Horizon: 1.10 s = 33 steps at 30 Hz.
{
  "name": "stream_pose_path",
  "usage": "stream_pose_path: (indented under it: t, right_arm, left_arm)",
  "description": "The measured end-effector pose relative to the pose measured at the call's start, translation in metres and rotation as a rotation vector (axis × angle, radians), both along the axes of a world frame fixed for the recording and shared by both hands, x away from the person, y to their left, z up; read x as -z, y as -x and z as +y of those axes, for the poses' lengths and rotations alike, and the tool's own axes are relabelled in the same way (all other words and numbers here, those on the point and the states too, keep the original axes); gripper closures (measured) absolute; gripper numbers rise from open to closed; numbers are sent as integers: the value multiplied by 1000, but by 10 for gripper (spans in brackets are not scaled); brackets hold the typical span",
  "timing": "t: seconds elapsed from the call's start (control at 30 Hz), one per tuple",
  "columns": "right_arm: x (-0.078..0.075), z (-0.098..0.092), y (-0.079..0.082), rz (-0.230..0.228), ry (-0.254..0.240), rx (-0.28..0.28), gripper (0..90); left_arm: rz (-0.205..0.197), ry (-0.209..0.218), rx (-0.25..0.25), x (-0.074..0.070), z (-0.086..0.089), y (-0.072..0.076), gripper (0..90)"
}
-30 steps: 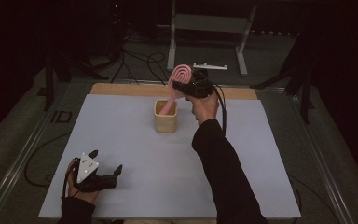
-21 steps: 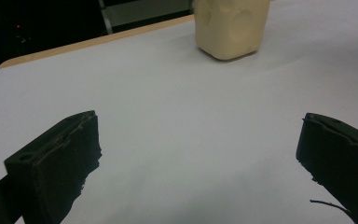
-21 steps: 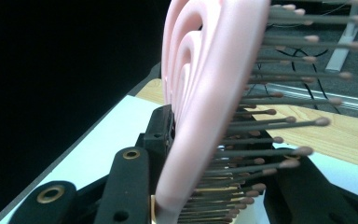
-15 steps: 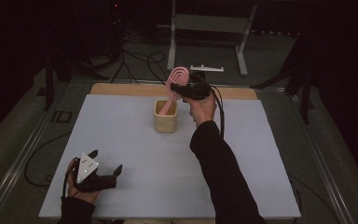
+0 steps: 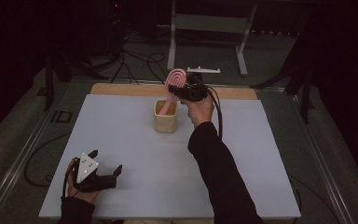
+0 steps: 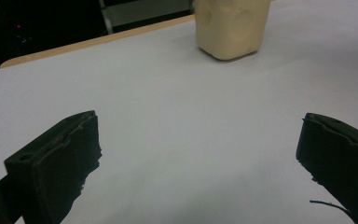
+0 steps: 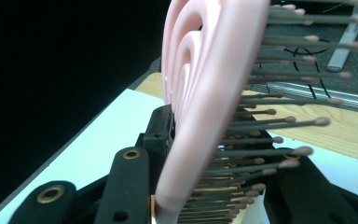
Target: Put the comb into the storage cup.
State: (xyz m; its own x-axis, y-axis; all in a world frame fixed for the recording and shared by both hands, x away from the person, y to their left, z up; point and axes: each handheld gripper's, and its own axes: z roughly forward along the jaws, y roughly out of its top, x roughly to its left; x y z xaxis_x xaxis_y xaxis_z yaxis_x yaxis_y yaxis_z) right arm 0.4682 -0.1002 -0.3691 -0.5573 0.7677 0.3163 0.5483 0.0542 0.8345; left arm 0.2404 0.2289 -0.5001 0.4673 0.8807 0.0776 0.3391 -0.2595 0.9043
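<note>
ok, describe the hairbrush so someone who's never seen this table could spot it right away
Start at the white table and go to the cream square cup near its far edge. The hairbrush stands handle-down in that cup, clamped by the right hand-held gripper. It is pink, with a looped oval head and dark bristles.

The white worktop [image 5: 135, 140] is evenly lit against dark, murky surroundings, while the pink hairbrush [image 7: 205, 93] looms soft and out of focus in the right gripper view.
</note>
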Motion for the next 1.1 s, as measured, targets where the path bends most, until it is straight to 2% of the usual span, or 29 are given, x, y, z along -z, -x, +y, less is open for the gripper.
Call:
stream_pose_path:
  t: [1.1]
  right_arm:
    - [15, 10, -6, 13, 27, 7, 635]
  left_arm:
    - [-1, 0, -2, 0, 1, 0, 4]
